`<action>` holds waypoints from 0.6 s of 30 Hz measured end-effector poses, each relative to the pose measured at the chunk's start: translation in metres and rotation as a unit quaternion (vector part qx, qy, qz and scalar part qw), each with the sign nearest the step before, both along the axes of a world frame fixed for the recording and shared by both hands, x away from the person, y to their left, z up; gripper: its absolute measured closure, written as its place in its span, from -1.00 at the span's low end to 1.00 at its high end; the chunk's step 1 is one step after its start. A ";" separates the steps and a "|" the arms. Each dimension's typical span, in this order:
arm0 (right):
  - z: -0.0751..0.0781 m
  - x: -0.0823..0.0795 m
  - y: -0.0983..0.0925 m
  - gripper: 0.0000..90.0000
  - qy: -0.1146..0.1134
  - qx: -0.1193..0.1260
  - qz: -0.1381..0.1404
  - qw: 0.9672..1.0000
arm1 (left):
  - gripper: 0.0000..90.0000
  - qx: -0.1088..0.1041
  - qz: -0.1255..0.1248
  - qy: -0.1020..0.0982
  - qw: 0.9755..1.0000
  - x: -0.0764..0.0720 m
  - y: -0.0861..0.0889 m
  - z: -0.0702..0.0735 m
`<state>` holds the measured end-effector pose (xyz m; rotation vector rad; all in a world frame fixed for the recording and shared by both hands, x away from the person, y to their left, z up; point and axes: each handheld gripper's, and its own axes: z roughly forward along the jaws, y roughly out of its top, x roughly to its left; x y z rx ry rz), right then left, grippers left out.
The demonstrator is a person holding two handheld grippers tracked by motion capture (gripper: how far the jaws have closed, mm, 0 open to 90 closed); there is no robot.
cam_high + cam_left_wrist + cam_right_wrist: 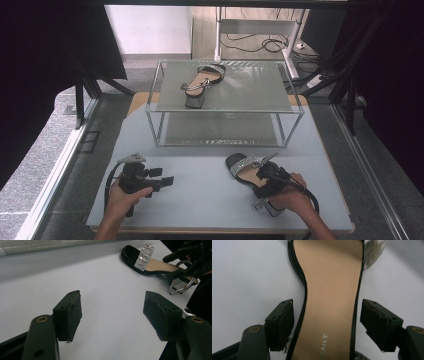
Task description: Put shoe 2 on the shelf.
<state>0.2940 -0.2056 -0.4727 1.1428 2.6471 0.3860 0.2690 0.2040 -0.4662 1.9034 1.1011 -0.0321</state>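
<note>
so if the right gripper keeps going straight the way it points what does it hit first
Most likely the sandal on the table. The right gripper has its jaws open on either side of the tan insole, with a gap on both sides. Depth is hard to judge, but the insole lies straight ahead.

One word to read, on the insole

Looking down between my own jaws in the right gripper view, I see pale capitals "DAILY" printed on the tan insole (329, 302) of the sandal (252, 172), running lengthwise near the lower edge; anything before it is cut off. In the high view and the left gripper view I can read no lettering.
</note>
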 end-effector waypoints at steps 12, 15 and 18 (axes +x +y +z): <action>-0.007 0.009 0.003 -0.11 0.045 -0.009 -0.041 0.998 | -0.30 -0.001 -0.002 0.002 1.000 -0.001 -0.001 -0.001; -0.006 0.011 -0.002 -0.10 0.050 0.007 -0.044 0.998 | -0.30 -0.003 0.000 0.004 1.000 0.000 -0.001 -0.001; -0.005 0.013 -0.010 -0.08 0.054 0.031 -0.046 0.997 | -0.30 -0.002 -0.001 0.006 1.000 0.000 -0.002 -0.002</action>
